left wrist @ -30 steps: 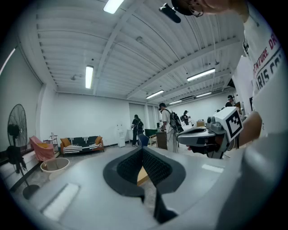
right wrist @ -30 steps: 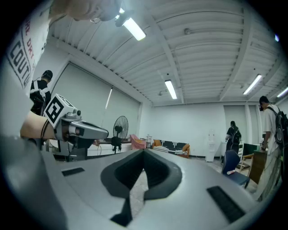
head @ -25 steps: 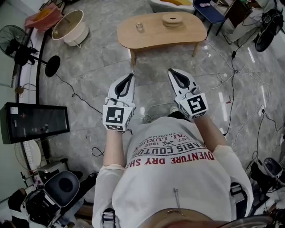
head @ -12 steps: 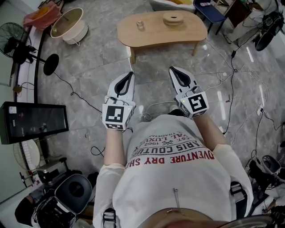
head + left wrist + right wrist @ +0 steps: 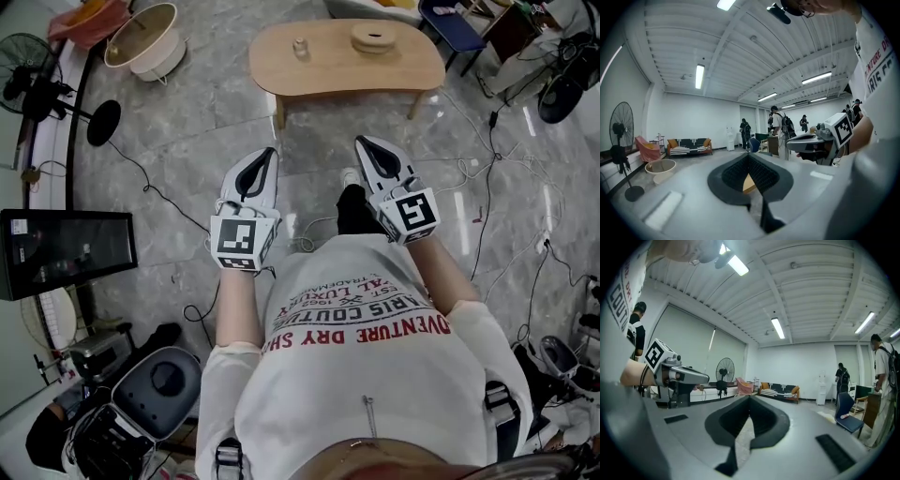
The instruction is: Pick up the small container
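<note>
We held the left gripper (image 5: 266,159) and the right gripper (image 5: 367,150) in front of our body, side by side above the grey floor (image 5: 187,141). The jaws of each one were pressed together, with nothing between them. The small container (image 5: 300,47) stood on the wooden table (image 5: 403,70), well apart from both grippers, near a round wooden piece (image 5: 373,37) on the same table.

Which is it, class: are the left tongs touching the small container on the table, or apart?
Apart. The head view shows the left tongs over the floor, short of the wooden table on which the small container stands.
</note>
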The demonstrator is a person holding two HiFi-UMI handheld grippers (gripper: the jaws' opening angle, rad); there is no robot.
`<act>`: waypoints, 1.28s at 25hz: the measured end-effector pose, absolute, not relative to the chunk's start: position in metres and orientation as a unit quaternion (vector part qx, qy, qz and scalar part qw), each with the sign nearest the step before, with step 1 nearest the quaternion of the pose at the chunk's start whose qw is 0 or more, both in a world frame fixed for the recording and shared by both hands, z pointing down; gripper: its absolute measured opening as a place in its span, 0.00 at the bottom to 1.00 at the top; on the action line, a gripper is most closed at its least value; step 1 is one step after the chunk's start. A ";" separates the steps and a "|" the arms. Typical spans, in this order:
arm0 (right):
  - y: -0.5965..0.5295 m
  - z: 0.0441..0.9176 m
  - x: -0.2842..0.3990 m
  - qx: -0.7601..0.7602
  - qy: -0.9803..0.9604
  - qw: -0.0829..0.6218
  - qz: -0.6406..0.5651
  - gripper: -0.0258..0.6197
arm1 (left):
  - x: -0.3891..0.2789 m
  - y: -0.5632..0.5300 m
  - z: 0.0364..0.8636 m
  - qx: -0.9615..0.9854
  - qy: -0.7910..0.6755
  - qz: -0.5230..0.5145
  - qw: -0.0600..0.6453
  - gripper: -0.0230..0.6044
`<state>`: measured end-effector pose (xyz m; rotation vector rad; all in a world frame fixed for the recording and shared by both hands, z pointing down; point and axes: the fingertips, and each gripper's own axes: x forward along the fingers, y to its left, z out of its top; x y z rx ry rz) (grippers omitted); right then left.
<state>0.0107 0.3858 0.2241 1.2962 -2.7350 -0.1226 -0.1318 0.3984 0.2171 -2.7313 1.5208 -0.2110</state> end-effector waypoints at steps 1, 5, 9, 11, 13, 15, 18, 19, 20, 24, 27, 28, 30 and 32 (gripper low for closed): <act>0.375 0.226 0.011 0.422 -0.904 0.057 -0.040 0.02 | -0.132 0.389 0.219 -0.870 0.489 -0.068 0.003 0.05; 0.325 0.237 0.013 0.404 -0.913 0.056 -0.034 0.02 | -0.131 0.343 0.227 -0.857 0.510 -0.074 -0.004 0.05; 0.257 0.233 0.021 0.391 -0.919 0.048 -0.032 0.02 | -0.126 0.280 0.227 -0.845 0.527 -0.086 -0.013 0.05; 0.215 0.229 0.027 0.387 -0.921 0.043 -0.028 0.02 | -0.121 0.240 0.226 -0.840 0.534 -0.095 -0.018 0.05; 0.175 0.231 0.040 0.384 -0.922 0.041 -0.019 0.02 | -0.111 0.204 0.230 -0.836 0.538 -0.106 -0.025 0.05; 0.138 0.236 0.057 0.380 -0.924 0.044 -0.015 0.02 | -0.098 0.170 0.236 -0.832 0.542 -0.115 -0.029 0.05; 0.082 0.242 0.083 0.386 -0.921 0.048 -0.010 0.02 | -0.082 0.120 0.247 -0.822 0.555 -0.120 -0.042 0.05; 0.062 0.243 0.092 0.390 -0.919 0.048 -0.008 0.02 | -0.077 0.104 0.251 -0.821 0.556 -0.120 -0.047 0.05; 0.044 0.244 0.099 0.393 -0.918 0.048 -0.004 0.02 | -0.071 0.088 0.254 -0.820 0.556 -0.122 -0.051 0.05; -0.017 0.250 0.115 0.390 -0.919 0.050 0.008 0.02 | -0.056 0.033 0.266 -0.818 0.559 -0.123 -0.055 0.05; -0.045 0.260 0.119 0.382 -0.922 0.063 0.012 0.02 | -0.051 0.004 0.277 -0.811 0.570 -0.106 -0.075 0.05; -0.053 0.265 0.118 0.381 -0.922 0.068 0.015 0.02 | -0.050 -0.005 0.283 -0.810 0.571 -0.107 -0.080 0.05; -0.066 0.274 0.115 0.378 -0.922 0.076 0.025 0.02 | -0.048 -0.021 0.296 -0.811 0.566 -0.123 -0.084 0.05; -0.081 0.282 0.109 0.373 -0.924 0.083 0.033 0.02 | -0.050 -0.040 0.308 -0.812 0.561 -0.132 -0.090 0.05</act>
